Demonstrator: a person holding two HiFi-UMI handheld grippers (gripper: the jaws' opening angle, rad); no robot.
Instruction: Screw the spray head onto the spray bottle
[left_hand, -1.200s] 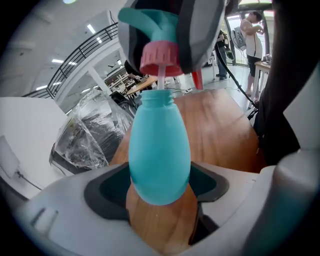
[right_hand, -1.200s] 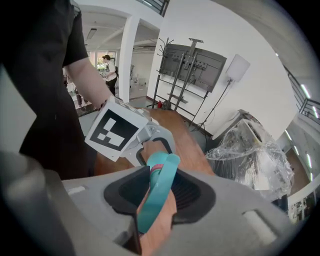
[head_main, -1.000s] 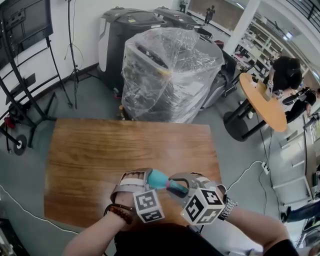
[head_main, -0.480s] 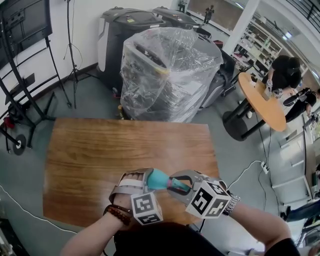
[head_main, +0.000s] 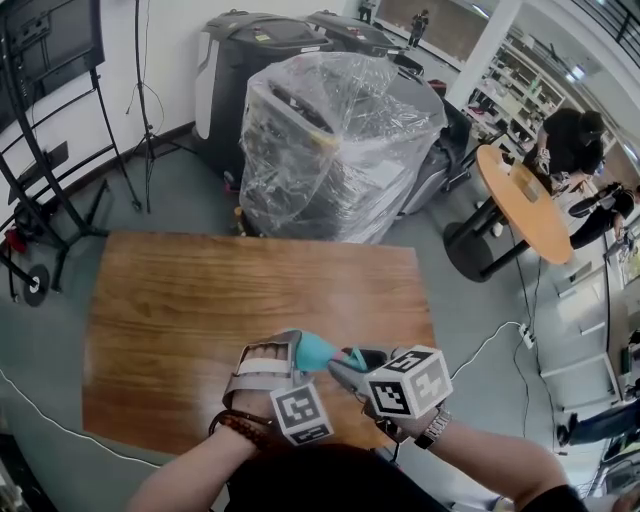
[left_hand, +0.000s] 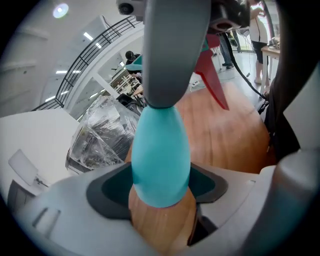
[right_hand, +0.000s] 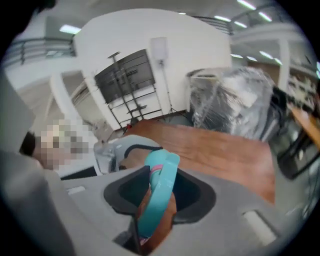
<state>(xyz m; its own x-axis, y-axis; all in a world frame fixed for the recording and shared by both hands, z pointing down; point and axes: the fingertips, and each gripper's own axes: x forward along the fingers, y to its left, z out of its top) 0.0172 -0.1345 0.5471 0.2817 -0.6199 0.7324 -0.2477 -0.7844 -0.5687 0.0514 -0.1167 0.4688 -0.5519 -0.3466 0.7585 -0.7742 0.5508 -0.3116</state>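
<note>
A person is holding a spray bottle (left_hand: 160, 160) and its spray head (right_hand: 159, 190) together in the air, just above the near edge of a wooden worktop (head_main: 250, 290). The left tongs (head_main: 296, 352) are clenching the teal body of the bottle, apparently steadying it so it is not spinning. The right tongs (head_main: 348, 368) are clamping the teal spray head and meeting the bottle's neck end-on, which is suiting a twisting motion; this is looking like the middle of the screwing step. A red trigger (left_hand: 214, 82) is sticking out beyond the neck, over the worktop. The joint between head and neck is hiding behind one grey arm of the right tongs, so how far the thread is engaging is not showing. From above, the marker cubes are covering most of both tongs, and the right gripper view is showing only a narrow edge of the head.
</note>
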